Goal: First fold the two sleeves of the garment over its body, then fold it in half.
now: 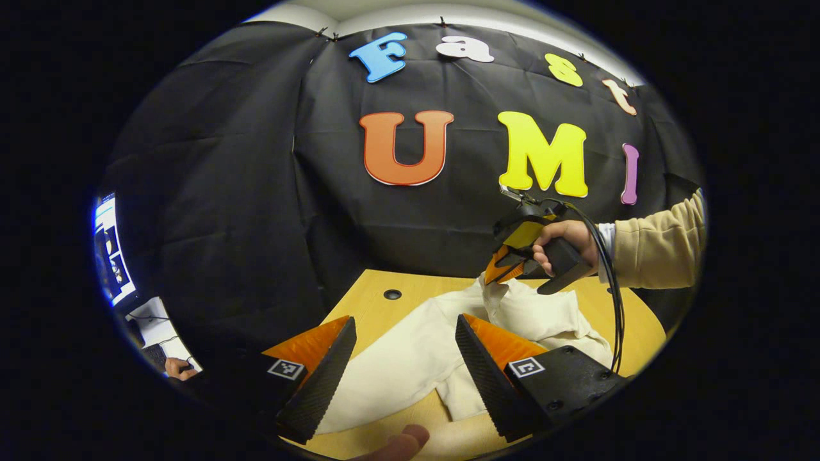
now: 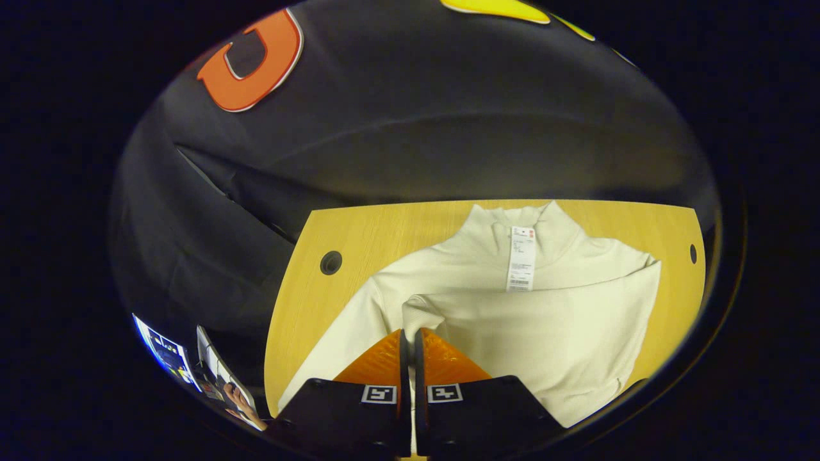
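Garment (image 2: 525, 320) on table (image 2: 307, 301), sleeve (image 2: 512, 307) across body

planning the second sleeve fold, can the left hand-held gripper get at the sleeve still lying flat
Probably yes. The left hand-held gripper is open and hangs over the garment, with the flat sleeve just below it. Nothing lies between. The right hand-held gripper is off to the side, shut on the other sleeve.

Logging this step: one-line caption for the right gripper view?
Right tongs shut on sleeve, carried over the cream garment on the wooden table.
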The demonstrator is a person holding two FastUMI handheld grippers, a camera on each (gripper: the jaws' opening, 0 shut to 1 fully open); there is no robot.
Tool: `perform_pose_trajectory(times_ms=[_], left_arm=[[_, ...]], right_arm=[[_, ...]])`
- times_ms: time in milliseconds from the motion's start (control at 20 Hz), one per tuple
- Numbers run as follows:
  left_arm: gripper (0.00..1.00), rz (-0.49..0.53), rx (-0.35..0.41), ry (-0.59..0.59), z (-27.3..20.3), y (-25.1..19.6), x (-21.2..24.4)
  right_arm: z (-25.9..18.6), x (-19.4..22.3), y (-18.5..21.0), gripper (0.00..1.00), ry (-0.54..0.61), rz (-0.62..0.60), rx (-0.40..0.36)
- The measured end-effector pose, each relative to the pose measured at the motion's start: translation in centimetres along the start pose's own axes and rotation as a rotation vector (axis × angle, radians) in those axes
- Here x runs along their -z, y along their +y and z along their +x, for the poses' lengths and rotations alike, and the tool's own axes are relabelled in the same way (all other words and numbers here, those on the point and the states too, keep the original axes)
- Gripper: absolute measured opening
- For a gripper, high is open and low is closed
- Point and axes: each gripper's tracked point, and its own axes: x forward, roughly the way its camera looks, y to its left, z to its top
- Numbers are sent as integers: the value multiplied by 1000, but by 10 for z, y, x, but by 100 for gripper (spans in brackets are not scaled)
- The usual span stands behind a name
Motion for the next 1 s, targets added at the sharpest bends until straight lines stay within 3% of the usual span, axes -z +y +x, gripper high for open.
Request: perform_pose_trajectory(times_ms=[300, 350, 400, 450, 500, 550, 600, 700, 750, 800, 900, 1000], left_arm=[[99, -1, -44, 34, -7, 13, 25], [99, -3, -48, 43, -8, 15, 30], [99, -3, -53, 44, -8, 16, 32], [99, -5, -52, 48, -10, 18, 34], [99, -6, -56, 50, -10, 18, 38], [100, -5, -58, 53, -10, 19, 39], [99, -4, -57, 54, -10, 20, 43], [99, 0, -58, 60, -10, 21, 45], [100, -1, -56, 60, -10, 20, 45], [100, -2, -59, 62, -10, 21, 46], [99, -1, -61, 70, -10, 23, 47], [100, 3, -66, 72, -11, 27, 50]], right_arm=[[53, 13, 19, 2, 30, 7, 46], [58, 13, 28, 3, 28, 37, 5], [62, 10, 41, 9, 14, 74, -54], [62, 9, 47, 7, 8, 104, -78], [64, 8, 49, 16, 0, 115, -72], [60, 7, 47, 16, -3, 106, -62], [61, 8, 48, 38, -9, 90, -57], [51, 5, 54, 43, -30, 59, -63], [44, -1, 57, 52, -52, 44, -64], [36, -6, 58, 72, -74, 36, -63], [17, -14, 60, 80, -111, 17, -58], [-1, -20, 51, 94, -146, -17, -26]])
